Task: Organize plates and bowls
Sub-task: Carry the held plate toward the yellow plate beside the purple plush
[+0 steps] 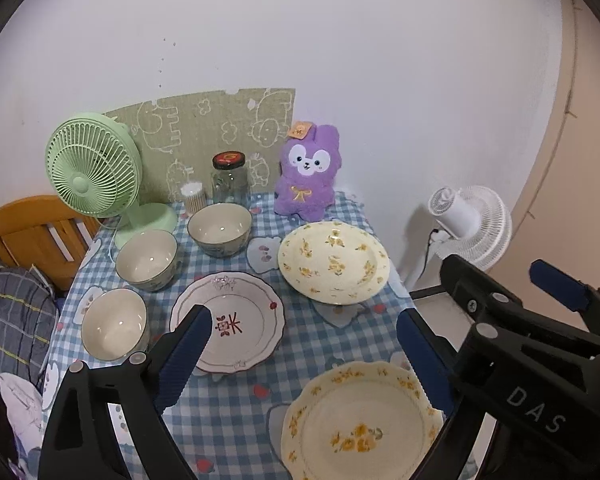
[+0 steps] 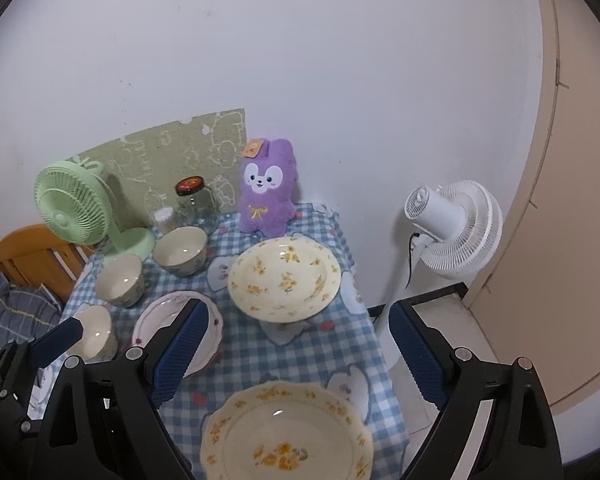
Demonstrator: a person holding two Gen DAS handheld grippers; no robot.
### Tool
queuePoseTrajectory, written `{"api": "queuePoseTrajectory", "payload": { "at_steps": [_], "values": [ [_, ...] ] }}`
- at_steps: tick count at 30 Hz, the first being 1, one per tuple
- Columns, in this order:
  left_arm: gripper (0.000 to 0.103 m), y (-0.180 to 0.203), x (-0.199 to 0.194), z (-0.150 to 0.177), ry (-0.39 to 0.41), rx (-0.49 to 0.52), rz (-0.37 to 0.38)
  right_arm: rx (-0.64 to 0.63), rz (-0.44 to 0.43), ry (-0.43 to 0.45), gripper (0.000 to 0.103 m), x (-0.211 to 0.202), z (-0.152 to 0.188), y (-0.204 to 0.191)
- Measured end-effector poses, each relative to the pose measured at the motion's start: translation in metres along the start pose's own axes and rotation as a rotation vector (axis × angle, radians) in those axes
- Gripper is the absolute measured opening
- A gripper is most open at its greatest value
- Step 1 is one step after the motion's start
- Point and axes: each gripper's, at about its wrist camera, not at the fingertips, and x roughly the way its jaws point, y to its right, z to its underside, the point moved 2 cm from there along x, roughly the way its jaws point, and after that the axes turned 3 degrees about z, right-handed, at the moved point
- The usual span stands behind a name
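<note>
Three cream bowls (image 1: 146, 258) (image 1: 220, 232) (image 1: 114, 324) stand along the left side of the blue checked table (image 1: 236, 420). Beside them lies a white plate with a red mark (image 1: 244, 312). A deep yellow floral plate (image 1: 332, 264) sits at the back right, and a flat scalloped yellow plate (image 1: 360, 420) at the front. My left gripper (image 1: 300, 332) hovers open above the table, holding nothing. My right gripper (image 2: 296, 324) hangs beside it, also open and empty, over the flat plate (image 2: 284, 436) and the deep plate (image 2: 284, 276).
At the back of the table stand a green desk fan (image 1: 88, 172), a glass jar (image 1: 230, 180), a toothpick pot (image 1: 193, 196) and a purple plush (image 1: 308, 172). A white floor fan (image 1: 472, 224) is off the right edge. A wooden bed frame (image 1: 32, 236) is on the left.
</note>
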Motion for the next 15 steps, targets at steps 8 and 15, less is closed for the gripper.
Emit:
{"api": "queuePoseTrajectory", "payload": {
  "at_steps": [8,15],
  "values": [
    [0.095,0.008,0.033,-0.029,0.012,-0.009,-0.036,-0.01,-0.036,-0.019,0.094,0.039,-0.027,0.01],
    [0.095,0.011,0.067,-0.052,0.002,-0.029,-0.061,-0.028,-0.06,-0.025,0.094,0.076,-0.051,0.015]
  ]
}}
